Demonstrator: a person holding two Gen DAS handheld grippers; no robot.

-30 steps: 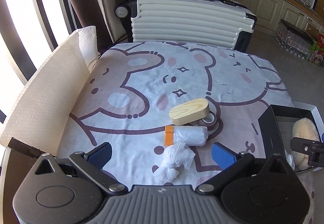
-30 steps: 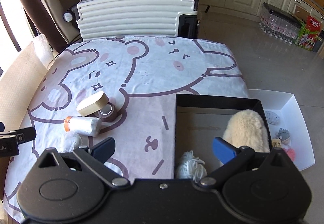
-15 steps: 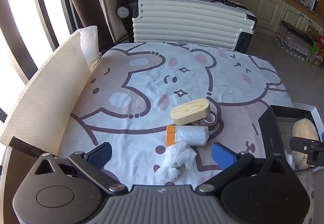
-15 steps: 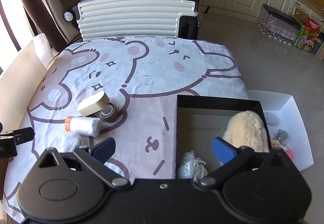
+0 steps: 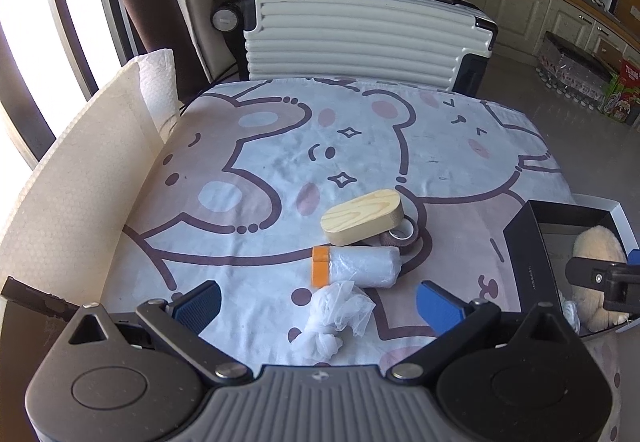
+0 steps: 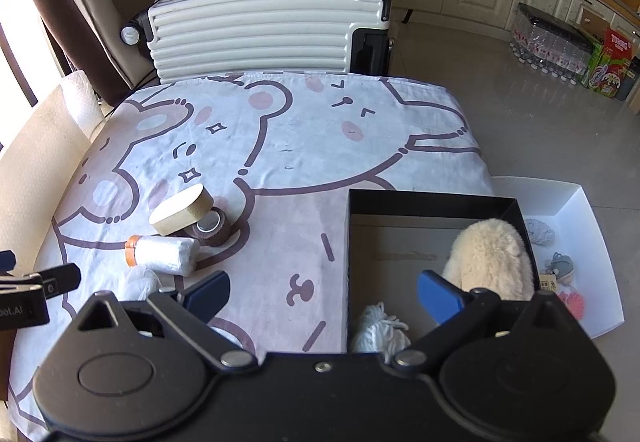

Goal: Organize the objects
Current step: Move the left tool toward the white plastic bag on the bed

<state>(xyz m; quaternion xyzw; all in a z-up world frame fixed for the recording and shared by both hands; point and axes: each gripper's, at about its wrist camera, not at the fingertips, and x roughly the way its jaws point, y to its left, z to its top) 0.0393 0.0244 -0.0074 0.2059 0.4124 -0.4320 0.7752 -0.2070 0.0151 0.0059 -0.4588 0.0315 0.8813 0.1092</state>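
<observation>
On the bear-print cloth lie a wooden oval box (image 5: 362, 217), a brown tape roll (image 5: 402, 236) under its right end, a plastic-wrapped roll with an orange end (image 5: 356, 267) and a crumpled white mesh wad (image 5: 334, 316). My left gripper (image 5: 318, 306) is open and empty, just in front of the mesh wad. My right gripper (image 6: 324, 292) is open and empty over the left wall of a black box (image 6: 432, 198), which holds a cream plush toy (image 6: 490, 256) and white yarn (image 6: 380, 330). The same items show in the right wrist view: wooden box (image 6: 182, 209), tape (image 6: 212, 226), wrapped roll (image 6: 164, 255).
A white tray (image 6: 576, 210) beside the black box holds small grey and pink toys. A white ribbed suitcase (image 5: 360, 32) stands behind the table. A cream padded sheet and paper towel (image 5: 80, 170) border the left edge. Bottles and cartons sit on the floor, far right.
Both grippers have shifted only slightly; the left view has drifted a little to the left. Nothing was grasped or moved.
</observation>
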